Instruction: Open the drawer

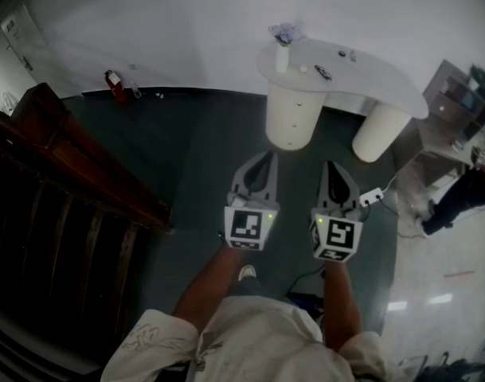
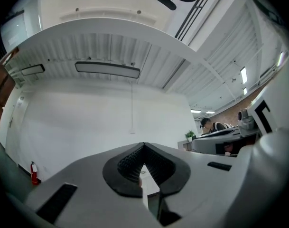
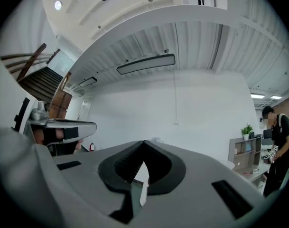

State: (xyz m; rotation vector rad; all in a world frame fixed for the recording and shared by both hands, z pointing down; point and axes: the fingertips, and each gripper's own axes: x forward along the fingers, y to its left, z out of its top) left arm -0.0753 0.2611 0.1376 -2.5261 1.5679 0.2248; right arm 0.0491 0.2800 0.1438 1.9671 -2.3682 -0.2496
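Observation:
A white desk (image 1: 377,74) stands against the far wall on two round pedestals. The left pedestal (image 1: 292,114) carries small knobs down its front, and its drawers look closed. My left gripper (image 1: 264,157) and right gripper (image 1: 332,167) are held side by side over the dark floor, short of the pedestal and pointing at it. Both are shut with nothing between the jaws. In the left gripper view the left gripper (image 2: 144,145) meets at its tips against the white wall. The right gripper (image 3: 144,143) does the same in the right gripper view.
A dark wooden staircase (image 1: 75,173) fills the left side. A red fire extinguisher (image 1: 113,84) sits by the wall. A second pedestal (image 1: 379,131), a power strip (image 1: 371,196) with a cable, a shelf (image 1: 457,98) and a person (image 1: 457,201) are to the right.

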